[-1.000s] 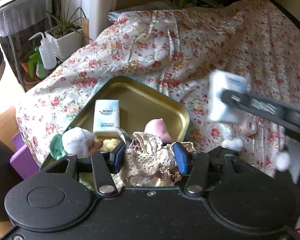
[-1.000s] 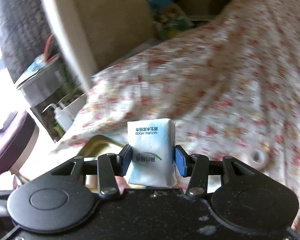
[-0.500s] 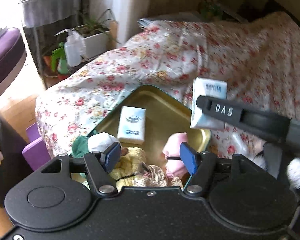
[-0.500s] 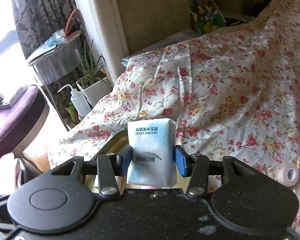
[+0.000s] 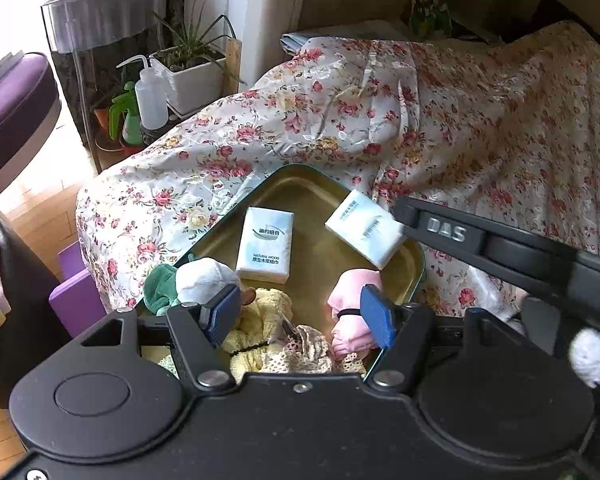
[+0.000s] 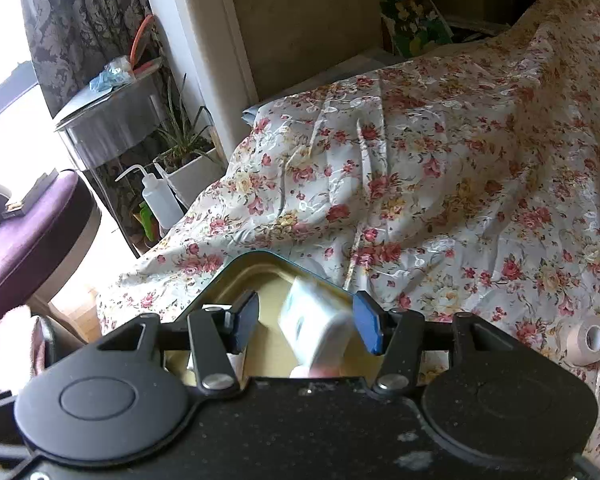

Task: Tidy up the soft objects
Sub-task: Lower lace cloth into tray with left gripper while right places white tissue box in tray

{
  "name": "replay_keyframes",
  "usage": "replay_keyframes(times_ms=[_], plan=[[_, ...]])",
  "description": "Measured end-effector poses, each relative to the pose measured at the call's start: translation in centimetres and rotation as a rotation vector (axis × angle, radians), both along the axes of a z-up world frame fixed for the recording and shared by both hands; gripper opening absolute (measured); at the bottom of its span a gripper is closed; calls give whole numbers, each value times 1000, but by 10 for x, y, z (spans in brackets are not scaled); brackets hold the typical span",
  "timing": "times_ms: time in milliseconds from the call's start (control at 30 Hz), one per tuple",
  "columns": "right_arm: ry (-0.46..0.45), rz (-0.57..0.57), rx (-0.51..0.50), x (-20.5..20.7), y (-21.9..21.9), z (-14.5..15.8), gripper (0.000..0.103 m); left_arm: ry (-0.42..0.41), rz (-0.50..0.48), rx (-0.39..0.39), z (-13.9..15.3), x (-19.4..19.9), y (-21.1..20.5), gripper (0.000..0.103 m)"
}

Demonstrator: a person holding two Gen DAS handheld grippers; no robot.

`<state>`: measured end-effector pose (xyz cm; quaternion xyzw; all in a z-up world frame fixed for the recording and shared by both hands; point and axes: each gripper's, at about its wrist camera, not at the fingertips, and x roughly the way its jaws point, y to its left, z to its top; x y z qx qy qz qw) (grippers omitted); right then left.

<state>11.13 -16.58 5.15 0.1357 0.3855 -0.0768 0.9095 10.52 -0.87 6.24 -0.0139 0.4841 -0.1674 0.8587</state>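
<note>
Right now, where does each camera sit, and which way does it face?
Left wrist: on the left hand-held gripper, angled down into the gold tray of soft items; own open jaws, plus the right gripper's arm.
Right wrist: on the right hand-held gripper, above the tray's edge, facing the floral cover; own jaws, just opened, tissue pack loose between.
Shared: tray, tissue pack, cover, squeeze bottle.

"NATURAL WOOD" on the tissue pack [image 5: 266, 249] in the tray; "DAS" on the right gripper's finger [image 5: 446, 230].
</note>
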Motion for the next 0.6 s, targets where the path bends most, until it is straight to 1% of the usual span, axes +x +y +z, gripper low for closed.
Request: replay_keyframes(times_ms=[100,200,500,600], plan=[[-5,-12,-4,-7,-7,3,52,0,2,0,0,-1,0,62],[5,-27,1,-15,-14,3,56,5,-4,3,-1,-2,-2,62],[53,-71,-25,-47,-37,-15,56,-4,-32,34,-3,-7,-12,63],[73,-93,-37,-58,-48,-22,58,-12,-47,48,-4,-11,-17,70]])
